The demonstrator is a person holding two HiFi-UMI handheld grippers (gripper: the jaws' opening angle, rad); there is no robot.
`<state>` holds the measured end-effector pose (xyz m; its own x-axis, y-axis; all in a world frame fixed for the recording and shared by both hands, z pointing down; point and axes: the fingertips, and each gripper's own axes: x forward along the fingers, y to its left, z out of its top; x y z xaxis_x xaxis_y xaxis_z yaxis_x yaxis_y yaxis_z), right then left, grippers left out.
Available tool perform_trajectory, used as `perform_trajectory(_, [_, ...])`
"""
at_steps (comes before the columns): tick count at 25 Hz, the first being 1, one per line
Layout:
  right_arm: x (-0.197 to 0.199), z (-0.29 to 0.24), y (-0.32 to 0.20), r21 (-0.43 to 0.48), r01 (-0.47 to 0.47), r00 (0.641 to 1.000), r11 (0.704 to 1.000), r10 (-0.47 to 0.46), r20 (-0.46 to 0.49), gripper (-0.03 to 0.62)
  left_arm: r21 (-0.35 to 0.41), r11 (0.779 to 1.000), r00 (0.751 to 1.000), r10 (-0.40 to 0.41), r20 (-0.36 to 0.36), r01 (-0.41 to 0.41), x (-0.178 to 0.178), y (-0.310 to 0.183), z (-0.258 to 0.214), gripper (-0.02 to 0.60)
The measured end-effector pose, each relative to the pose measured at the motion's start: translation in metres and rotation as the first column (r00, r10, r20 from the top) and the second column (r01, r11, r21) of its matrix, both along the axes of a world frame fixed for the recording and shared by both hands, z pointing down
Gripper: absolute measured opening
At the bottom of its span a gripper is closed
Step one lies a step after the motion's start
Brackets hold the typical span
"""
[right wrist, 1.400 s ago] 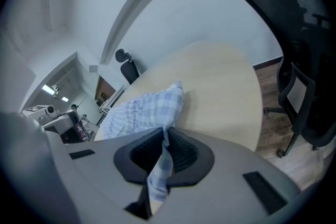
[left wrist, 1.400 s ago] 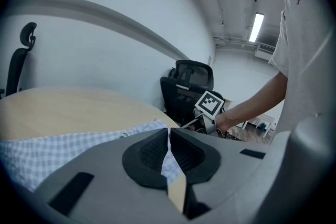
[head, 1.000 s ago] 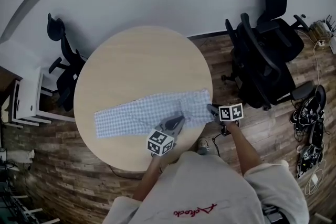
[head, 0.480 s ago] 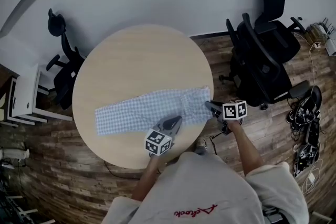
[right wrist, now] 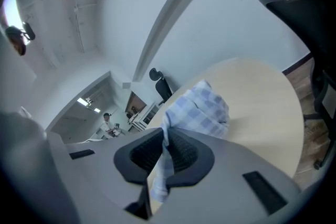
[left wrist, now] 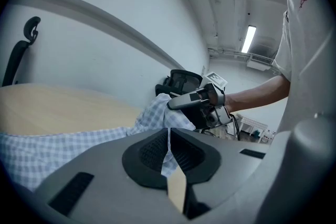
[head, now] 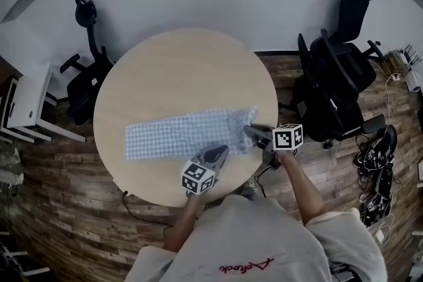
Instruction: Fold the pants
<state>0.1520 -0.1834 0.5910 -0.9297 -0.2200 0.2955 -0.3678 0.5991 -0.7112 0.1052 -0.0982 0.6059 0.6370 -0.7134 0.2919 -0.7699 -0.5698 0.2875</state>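
We held the checked pants [head: 175, 135] across the lower middle of the round table [head: 178, 63]. Both grippers were clamped on cloth: our left gripper [head: 221, 151] on the near edge, our right gripper [head: 249, 131] on the bunched right end (raised off the wood). Bare tabletop spread above; office chairs [head: 337, 82] stood past the right rim.

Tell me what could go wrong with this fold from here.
The right gripper pinches only a thin bunch of the pants; it may slip free. The held end sits near the table edge, so dropped cloth might slide off. Bunched fabric may crease the fold.
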Motion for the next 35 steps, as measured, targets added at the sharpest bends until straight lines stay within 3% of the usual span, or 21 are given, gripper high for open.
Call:
perform_trajectory(9, [-0.100,0.013,0.012,0.003,0.140,0.989,0.990,-0.139,-0.052,0.051,-0.003,0.982,0.982,-0.189,0.001,0.189,-0.087,0.031,-0.001,0.043])
perform_trajectory(19, [-0.195,0.082,0.021,-0.049,0.251,0.940,0.967,-0.256,-0.227,0.052,-0.037,0.907,0.908,-0.418,0.029,0.419,-0.189,0.079,0.011,0.043])
perform_trajectory(25, [-0.224,0.134,0.023,-0.103,0.271,0.887,0.957,-0.290,-0.358,0.052,-0.058,0.855,0.857,-0.513,0.049,0.515,-0.226,0.103,0.019,0.043])
perform_trajectory(30, [-0.232,0.157,0.024,-0.086,0.299,0.822,0.950,-0.302,-0.484,0.052,-0.055,0.817,0.819,-0.571,0.065,0.574,-0.248,0.119,0.018,0.043])
perform_trajectory(35, [-0.239,0.156,0.032,-0.083,0.303,0.817,0.949,-0.304,-0.490,0.052,-0.047,0.814,0.815,-0.576,0.067,0.579,-0.252,0.121,0.012,0.043])
